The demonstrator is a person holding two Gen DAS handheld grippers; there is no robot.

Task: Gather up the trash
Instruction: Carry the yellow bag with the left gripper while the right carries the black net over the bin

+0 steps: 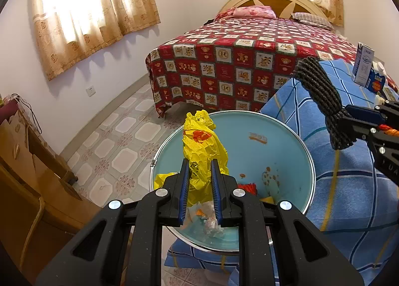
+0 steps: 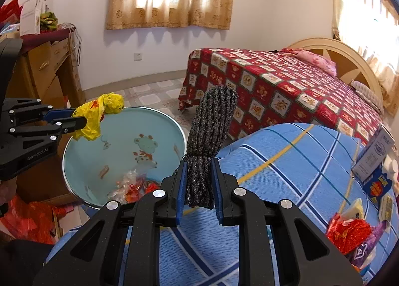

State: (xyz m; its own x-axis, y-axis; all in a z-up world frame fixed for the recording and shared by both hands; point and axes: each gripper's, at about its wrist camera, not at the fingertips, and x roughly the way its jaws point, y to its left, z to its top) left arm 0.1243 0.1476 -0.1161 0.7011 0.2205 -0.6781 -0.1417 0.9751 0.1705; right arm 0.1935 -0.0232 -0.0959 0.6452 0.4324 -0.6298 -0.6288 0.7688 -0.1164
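Observation:
My left gripper [image 1: 199,169] is shut on a crumpled yellow plastic bag [image 1: 202,146] and holds it over the light-blue trash bin [image 1: 286,141]. In the right wrist view the same bag [image 2: 97,114] hangs over the bin's [image 2: 82,146] near rim, held by the left gripper [image 2: 79,119]. My right gripper [image 2: 199,169] is shut on a bundle of dark grey cord [image 2: 212,131], above the blue checked cloth, just right of the bin. That bundle [image 1: 321,101] and the right gripper [image 1: 349,126] show at the right of the left wrist view. Wrappers [image 2: 129,186] lie in the bin's bottom.
The blue checked cloth [image 2: 286,169] covers a table holding a white carton [image 2: 374,154], red wrapper [image 2: 349,233] and other scraps at right. A bed with a red patterned cover [image 1: 237,61] stands behind. A wooden cabinet [image 1: 25,161] stands at left on the tiled floor.

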